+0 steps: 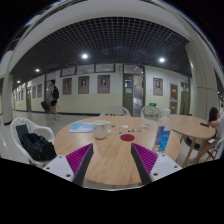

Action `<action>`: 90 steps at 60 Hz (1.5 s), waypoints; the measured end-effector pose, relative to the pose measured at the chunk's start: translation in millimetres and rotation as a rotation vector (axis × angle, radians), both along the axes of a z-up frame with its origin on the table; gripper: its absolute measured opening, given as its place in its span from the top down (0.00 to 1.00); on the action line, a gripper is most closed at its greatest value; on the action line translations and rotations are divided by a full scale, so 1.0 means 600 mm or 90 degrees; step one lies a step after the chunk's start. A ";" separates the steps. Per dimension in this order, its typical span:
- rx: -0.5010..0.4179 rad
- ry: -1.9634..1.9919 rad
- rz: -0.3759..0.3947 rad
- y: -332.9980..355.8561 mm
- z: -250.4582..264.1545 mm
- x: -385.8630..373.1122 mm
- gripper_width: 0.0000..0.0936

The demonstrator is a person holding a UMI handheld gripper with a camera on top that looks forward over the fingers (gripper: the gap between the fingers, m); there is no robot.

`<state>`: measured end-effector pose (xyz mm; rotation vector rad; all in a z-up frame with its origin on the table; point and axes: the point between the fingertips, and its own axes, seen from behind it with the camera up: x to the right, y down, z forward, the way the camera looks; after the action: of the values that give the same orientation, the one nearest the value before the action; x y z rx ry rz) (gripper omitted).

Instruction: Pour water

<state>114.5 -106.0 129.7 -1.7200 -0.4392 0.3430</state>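
Observation:
My gripper [112,165] is open and holds nothing; its two fingers with magenta pads [80,158] stand wide apart above the near part of a round wooden table [112,150]. Beyond the fingers on the table stand a white cup [100,131], a small red round object [127,137] and a blue bottle-like object [163,139] at the right. A clear glass-like object [151,114] stands farther back on the right. Nothing stands between the fingers.
A light blue flat item [81,127] lies on the table's far left. A white chair with a dark bag [35,146] stands left of the table. A person [214,128] sits at the right. Another person [52,96] stands in the hall behind.

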 end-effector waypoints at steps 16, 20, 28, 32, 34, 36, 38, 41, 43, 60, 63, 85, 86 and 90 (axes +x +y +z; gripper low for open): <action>-0.004 -0.036 -0.010 0.014 -0.014 0.046 0.08; 0.012 -0.040 -0.022 0.023 -0.012 0.057 0.09; 0.033 -0.038 -0.077 0.080 -0.011 0.120 0.08; 0.045 -0.037 -0.105 0.109 -0.016 0.149 0.08; 0.052 -0.036 -0.109 0.145 -0.016 0.162 0.09; 0.062 -0.037 -0.112 0.166 -0.015 0.170 0.09; 0.075 -0.041 -0.115 0.176 -0.019 0.185 0.09; 0.092 -0.057 -0.117 0.231 -0.016 0.191 0.09; 0.098 -0.067 -0.121 0.260 -0.017 0.199 0.10; 0.056 -0.010 -0.131 0.425 -0.047 0.205 0.15; 0.062 -0.004 -0.121 0.436 -0.046 0.199 0.31; 0.101 -0.095 -0.183 0.464 -0.022 0.189 0.66; 0.111 -0.118 -0.176 0.465 -0.012 0.201 0.66; 0.163 -0.222 -0.175 0.474 0.033 0.143 0.66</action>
<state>200.2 178.3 149.6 -1.5638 -0.4680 -0.2097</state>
